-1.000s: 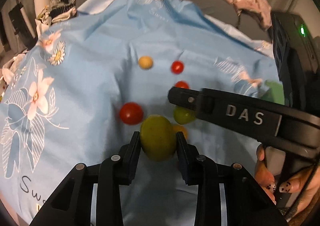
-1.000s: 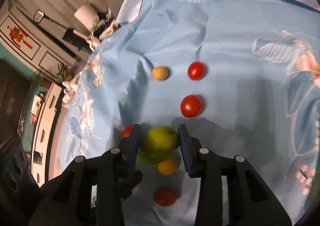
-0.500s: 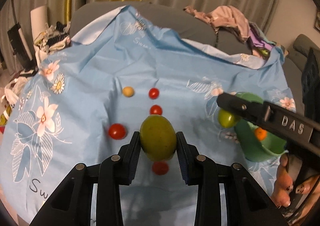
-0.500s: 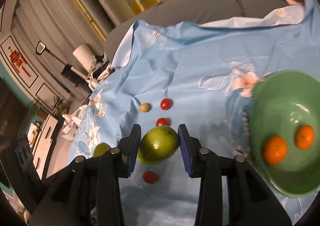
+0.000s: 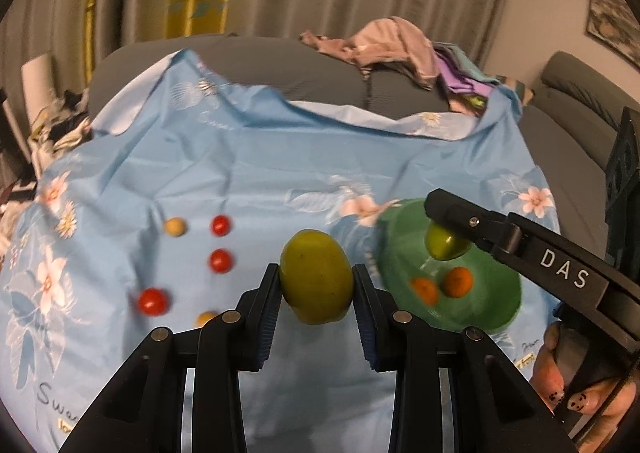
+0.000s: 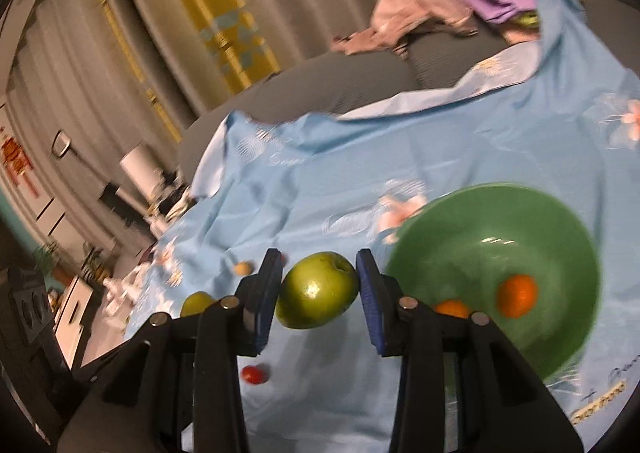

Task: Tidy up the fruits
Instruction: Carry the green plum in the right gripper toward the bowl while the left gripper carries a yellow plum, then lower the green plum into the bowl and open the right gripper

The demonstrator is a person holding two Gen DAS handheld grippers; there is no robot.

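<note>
My left gripper (image 5: 316, 289) is shut on a yellow-green fruit (image 5: 316, 279), held above the blue flowered cloth (image 5: 248, 173). My right gripper (image 6: 318, 285) is shut on a green apple (image 6: 318, 291) and shows in the left wrist view above the green bowl (image 5: 404, 253), its apple (image 5: 442, 243) over the bowl. The bowl (image 6: 560, 221) holds two oranges (image 6: 516, 295) (image 5: 458, 281). Three red tomatoes (image 5: 221, 225) (image 5: 220, 261) (image 5: 152, 301) and two small yellow fruits (image 5: 175, 227) (image 5: 206, 319) lie on the cloth to the left.
A heap of pink and purple clothes (image 5: 396, 45) lies on the grey sofa (image 5: 280, 65) behind the cloth. Clutter and a white roll (image 5: 34, 77) stand at the far left. Curtains hang at the back. A red tomato (image 6: 254, 375) lies below my right gripper.
Both grippers have lifted with their fruit and moved right. The right gripper's apple has gone from beside the bowl to over it. The bowl is nearer in both views.
</note>
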